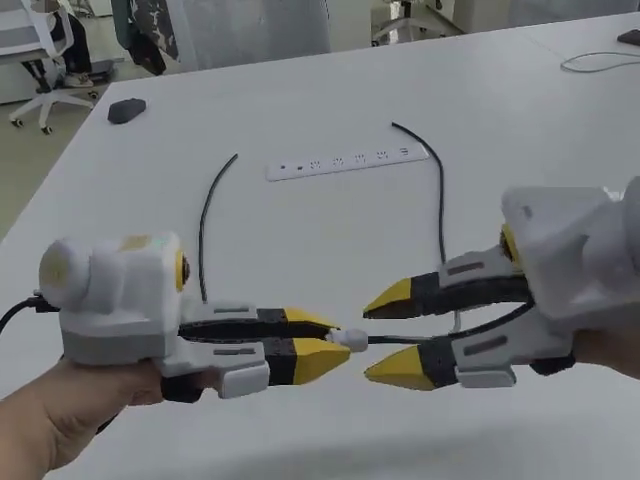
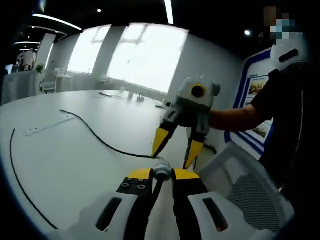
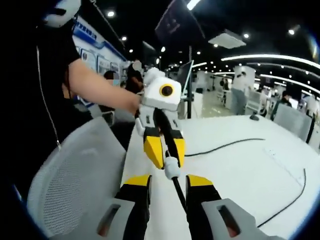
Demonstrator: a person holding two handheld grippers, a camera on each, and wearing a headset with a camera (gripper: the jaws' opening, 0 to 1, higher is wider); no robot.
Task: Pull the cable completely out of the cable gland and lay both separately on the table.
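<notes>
White worktop [image 1: 300, 250] stretching out under bright office lights, and both tools are up in the air over its near edge. On the near left side, the left gripper [image 1: 338, 338] has its yellow-tipped fingers [image 1: 300, 360] pressed together on the small white cable gland [image 1: 355, 340], pinching it right at the tips. The left gripper view confirms it, with the gland [image 2: 161, 171] clamped between the two fingers.

Facing it from the near right side is the right gripper [image 1: 370, 340], fingers [image 1: 405, 295] spread wide. The black cable [image 1: 441, 200] runs between them, and I can't see either finger touching it. In the right gripper view, the cable [image 3: 177, 190] passes up the gap and goes straight into the gland [image 3: 171, 167], so the two are joined. From there the cable trails off across the worktop towards the far edge, ending near the right end of a white power strip [image 1: 345, 160].

A second black cable [image 1: 203, 230] lies loose left of centre. A dark mouse [image 1: 126, 110] sits by the far left corner, with an office chair [image 1: 40, 60] beyond it.
</notes>
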